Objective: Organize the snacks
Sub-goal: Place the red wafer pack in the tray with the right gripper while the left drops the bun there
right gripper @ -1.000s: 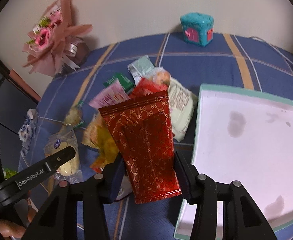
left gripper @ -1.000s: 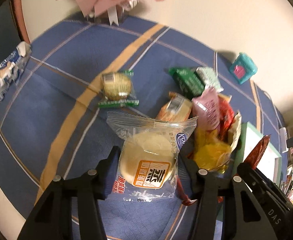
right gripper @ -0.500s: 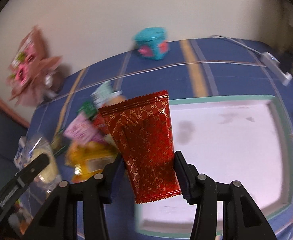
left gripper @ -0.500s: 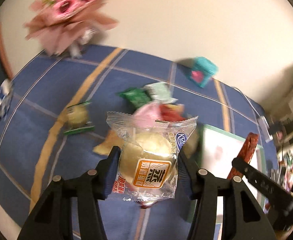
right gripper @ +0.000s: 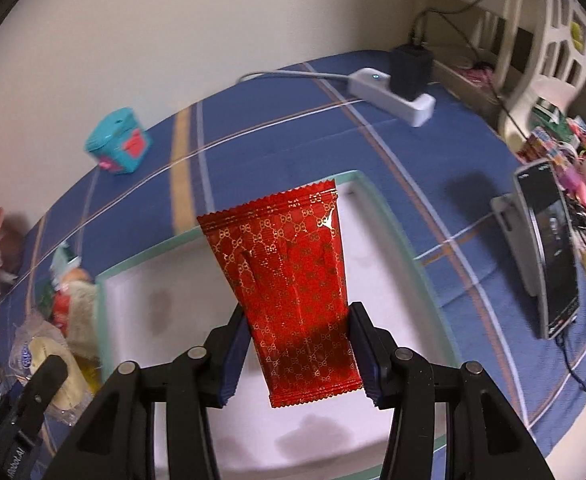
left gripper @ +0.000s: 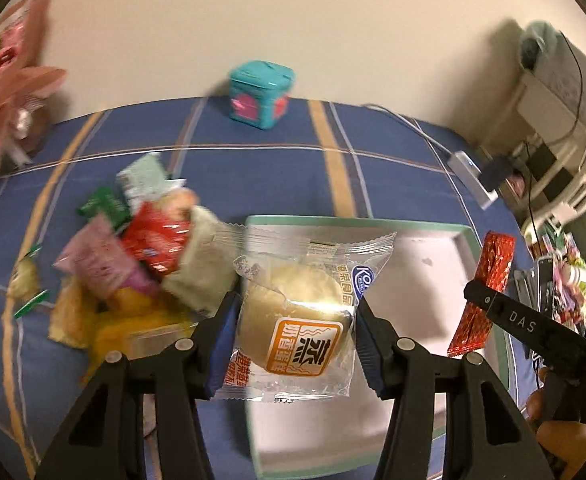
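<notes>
Now mid-carry: left gripper (left gripper: 295, 330) pinching clear-wrapped bun (left gripper: 301, 320), right gripper (right gripper: 297, 354) pinching red packet (right gripper: 293, 292), both above tray (right gripper: 389, 216). Next: lower, release inside.

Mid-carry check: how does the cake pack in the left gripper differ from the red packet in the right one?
The cake pack is clear, showing a round pale cake and an orange label; the red packet is opaque foil with a gold pattern. The cake pack is squarish and bulging; the red packet is long and flat. Both are sealed, clamped by their sides, left gripper and right gripper, above the tray.
</notes>
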Available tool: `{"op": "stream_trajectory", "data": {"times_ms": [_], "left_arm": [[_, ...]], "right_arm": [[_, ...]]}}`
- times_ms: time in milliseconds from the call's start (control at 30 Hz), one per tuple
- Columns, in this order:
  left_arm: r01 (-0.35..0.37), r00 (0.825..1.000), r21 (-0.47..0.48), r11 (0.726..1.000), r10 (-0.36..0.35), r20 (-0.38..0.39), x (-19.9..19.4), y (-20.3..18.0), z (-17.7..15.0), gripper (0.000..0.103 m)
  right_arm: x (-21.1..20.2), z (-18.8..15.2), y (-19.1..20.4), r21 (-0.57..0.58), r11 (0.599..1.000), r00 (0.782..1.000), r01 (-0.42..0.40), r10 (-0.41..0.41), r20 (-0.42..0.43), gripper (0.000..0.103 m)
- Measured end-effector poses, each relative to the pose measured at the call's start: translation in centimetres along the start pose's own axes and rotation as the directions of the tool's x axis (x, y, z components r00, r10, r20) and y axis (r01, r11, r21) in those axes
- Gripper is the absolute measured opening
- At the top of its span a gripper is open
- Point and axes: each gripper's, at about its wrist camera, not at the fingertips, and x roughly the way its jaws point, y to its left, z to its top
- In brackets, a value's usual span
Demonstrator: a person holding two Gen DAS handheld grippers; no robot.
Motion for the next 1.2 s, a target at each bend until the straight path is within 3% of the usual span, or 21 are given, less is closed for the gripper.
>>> {"op": "stream_trajectory", "data": {"times_ms": [433,533,833,900,1067,1200], "left_arm": [[0.013,0.997,0.021,1.0,-0.011,-0.081,4.9,-1.8,-0.4,0.057],[0.026,0.996,0.012,1.0,-0.025,-0.091,4.8,-1.5,-0.5,0.073],[-0.015,0.994,-0.037,0.999,0.011,-0.105,2.9,-0.2,-0.3,0.074],[-0.047,0.992,-0.061,0.997,0.04,-0.118,2.7,0.7,-0.4,0.075],[-0.116,0.987,-0.125,0.985,0.1,-0.125,2.1,3.0,-0.6,0.09],[-0.18,0.979,-0.151,0.972,0.163,-0.119,1.7,4.6,-0.9,0.096]], "right_arm": [[1.9,0.0,-0.8,-0.011,1.0,1.0,0.012,-0.012,-0.011,0.051],[2.1,-0.1,-0.7,-0.01,1.0,1.0,0.017,-0.017,-0.02,0.052],[1.6,-0.3,-0.1,-0.04,0.999,0.999,0.035,-0.036,-0.038,0.054],[1.3,-0.4,0.1,-0.05,0.998,0.998,0.036,-0.039,-0.043,0.059],[0.9,-0.9,1.2,-0.082,0.996,0.998,0.046,-0.05,-0.047,0.088],[1.0,-1.2,1.9,-0.096,0.995,0.998,0.03,-0.035,-0.052,0.101]]}}
